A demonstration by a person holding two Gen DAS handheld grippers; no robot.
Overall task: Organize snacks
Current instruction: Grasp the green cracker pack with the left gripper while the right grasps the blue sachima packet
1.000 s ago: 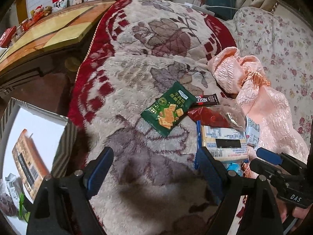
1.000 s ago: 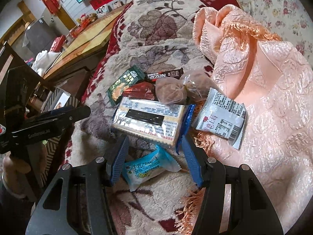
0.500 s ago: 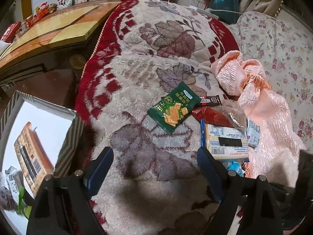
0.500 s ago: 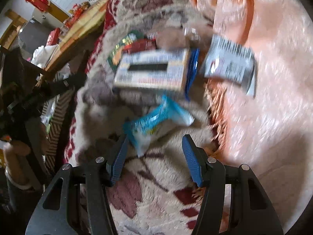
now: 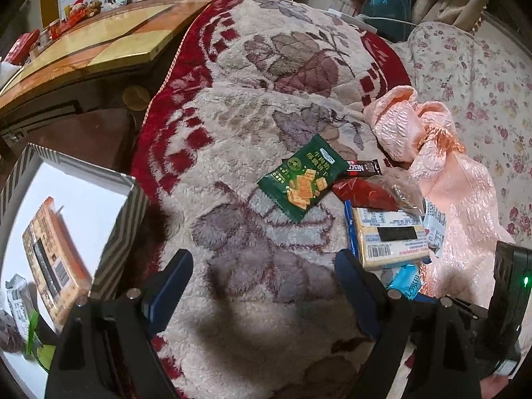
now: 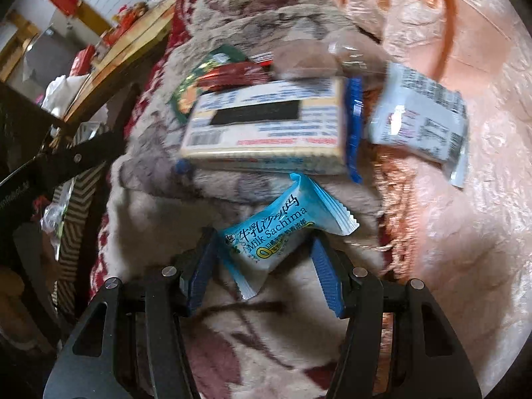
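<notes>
Since the earlier frame the right tongs [image 6: 262,266] have sunk to straddle, jaws apart, the light-blue sachima packet [image 6: 279,232] at lower centre, while the left tongs [image 5: 262,286] gape empty; the striped box [image 5: 119,229] at lower left holds few snacks, most remain on the blanket [image 5: 232,133].

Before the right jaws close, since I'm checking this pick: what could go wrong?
The blue Sachima packet lies slanted between the right gripper's open jaws, so they may catch only its crimped end and it may slip. The cracker pack sits just beyond it and could be nudged. The plush blanket is soft, so its pile may get pinched too.
</notes>
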